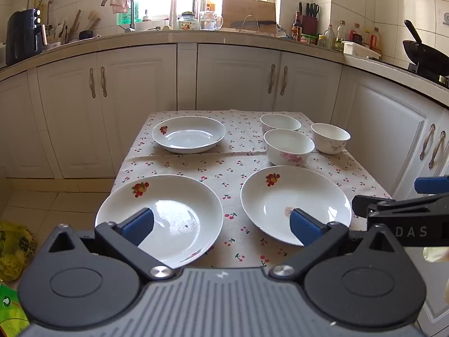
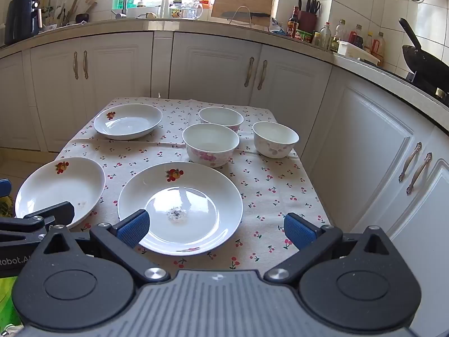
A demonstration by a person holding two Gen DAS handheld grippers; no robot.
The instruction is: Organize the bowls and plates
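Observation:
Three white plates with fruit prints lie on a cherry-print tablecloth [image 1: 224, 168]: near left plate [image 1: 168, 213] [image 2: 61, 185], near right plate [image 1: 294, 199] [image 2: 182, 196], far left plate [image 1: 188, 134] [image 2: 127, 121]. Three white bowls stand at the far right: a pink-flowered bowl [image 1: 289, 147] [image 2: 210, 144], a bowl behind it [image 1: 280, 122] [image 2: 221, 118], and a pale-flowered bowl [image 1: 331, 138] [image 2: 275, 139]. My left gripper [image 1: 221, 224] hovers open above the gap between the two near plates. My right gripper [image 2: 216, 229] is open over the near right plate's right edge. Neither holds anything.
White kitchen cabinets [image 2: 213, 67] wrap around the table at the back and right. The counter carries bottles, a knife block and a black wok [image 2: 423, 59]. A yellow-green bag [image 1: 14, 250] sits on the floor to the left.

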